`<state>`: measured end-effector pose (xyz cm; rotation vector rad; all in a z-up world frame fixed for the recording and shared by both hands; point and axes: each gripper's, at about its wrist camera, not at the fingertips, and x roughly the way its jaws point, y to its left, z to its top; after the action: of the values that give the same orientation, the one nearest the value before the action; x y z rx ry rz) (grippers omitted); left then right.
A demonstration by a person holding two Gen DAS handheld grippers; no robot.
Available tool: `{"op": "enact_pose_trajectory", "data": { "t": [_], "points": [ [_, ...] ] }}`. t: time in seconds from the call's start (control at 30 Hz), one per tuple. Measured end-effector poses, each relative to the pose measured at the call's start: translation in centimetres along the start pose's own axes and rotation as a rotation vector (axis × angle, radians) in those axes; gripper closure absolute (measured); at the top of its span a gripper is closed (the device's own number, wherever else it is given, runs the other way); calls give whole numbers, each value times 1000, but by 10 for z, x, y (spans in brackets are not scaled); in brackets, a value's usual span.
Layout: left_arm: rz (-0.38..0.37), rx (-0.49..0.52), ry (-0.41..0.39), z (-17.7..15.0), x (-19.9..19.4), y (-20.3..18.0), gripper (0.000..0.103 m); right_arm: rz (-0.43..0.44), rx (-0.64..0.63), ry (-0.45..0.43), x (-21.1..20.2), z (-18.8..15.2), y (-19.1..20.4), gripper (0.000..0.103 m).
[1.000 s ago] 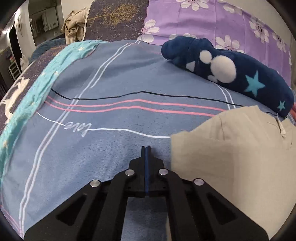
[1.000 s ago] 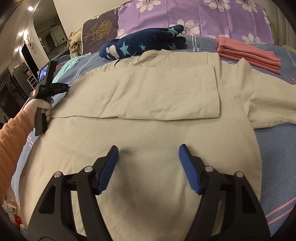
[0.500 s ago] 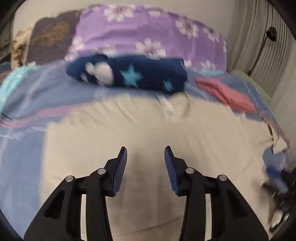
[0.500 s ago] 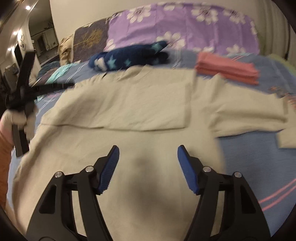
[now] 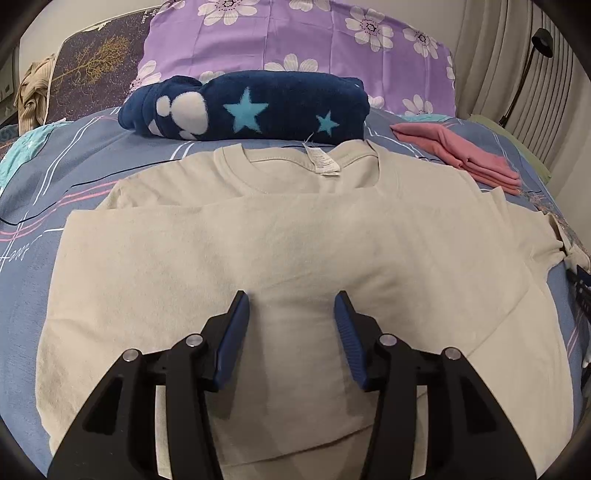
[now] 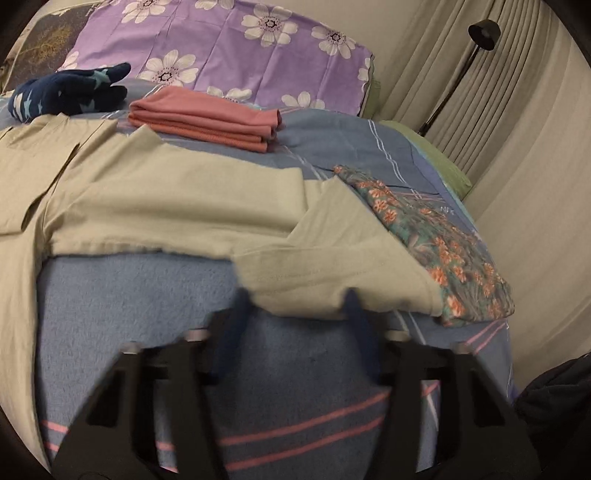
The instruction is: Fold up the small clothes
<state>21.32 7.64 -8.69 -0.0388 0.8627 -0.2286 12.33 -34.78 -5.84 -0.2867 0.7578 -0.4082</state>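
Beige T-shirt (image 5: 295, 236) half folded on the bed
Left gripper (image 5: 291, 314) gapes empty above it; right gripper (image 6: 295, 299), blurred but apart, nears the loose sleeve (image 6: 332, 273); pinching that seems next.

t-shirt (image 5: 295, 251) — matt beige cotton knit | blanket (image 6: 147, 314) — fuzzy blue fleece | jaws — ribbed blue plastic

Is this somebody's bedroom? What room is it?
Most likely a bedroom. The beige T-shirt is spread on a striped blue bedspread, a purple flowered pillow leans at the head, and pleated curtains hang beside a floor lamp.
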Motion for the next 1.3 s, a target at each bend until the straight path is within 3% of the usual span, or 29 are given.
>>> {"op": "enact_pose_trajectory", "data": {
  "t": [0.1,0.2,0.3,0.37,0.4,0.43,0.47,0.5,0.57,0.63,0.73,0.83,0.97,1.03,1.13,1.2,1.3],
  "points": [
    [0,-1,-1,-1,0,0,53,155,175,-28,-10,14,-23,96],
    [4,3,-1,-1,0,-1,53,460,499,-34,-23,28,-53,96],
    [7,5,-2,-1,0,-2,53,736,769,-44,-43,38,-50,95],
    [6,4,-2,-1,0,-1,53,858,788,-55,-60,43,-30,91],
    [6,3,-1,-1,0,-1,53,901,748,-57,-70,45,-12,82],
    [5,2,0,-1,0,-1,53,948,647,-45,-82,47,15,59],
    [3,1,0,0,-1,-1,53,990,529,-12,-91,46,41,46],
    [0,-1,-1,-1,-1,-1,53,1014,433,19,-97,42,63,42],
    [-11,-10,-2,-1,-1,1,53,1009,299,56,-106,29,93,45],
    [-25,-21,-3,0,-2,3,53,985,266,80,-102,19,96,45],
    [-31,-36,-11,0,-6,3,53,893,321,101,-87,12,70,49],
    [-71,-59,-17,-2,-15,-2,53,804,323,57,-87,7,46,49],
    [-254,-50,-20,-5,-34,-35,53,685,207,34,-82,-3,44,49],
    [-345,-32,1,-6,-38,-56,53,688,216,53,-77,-10,43,49],
    [-497,-30,105,-11,-29,-92,53,711,259,77,-68,-25,36,49],
    [-553,-38,181,-18,-14,-114,53,717,279,87,-66,-33,32,49],
    [-545,-26,215,-20,4,-140,53,722,284,89,-69,-43,30,49]
  ]
}}
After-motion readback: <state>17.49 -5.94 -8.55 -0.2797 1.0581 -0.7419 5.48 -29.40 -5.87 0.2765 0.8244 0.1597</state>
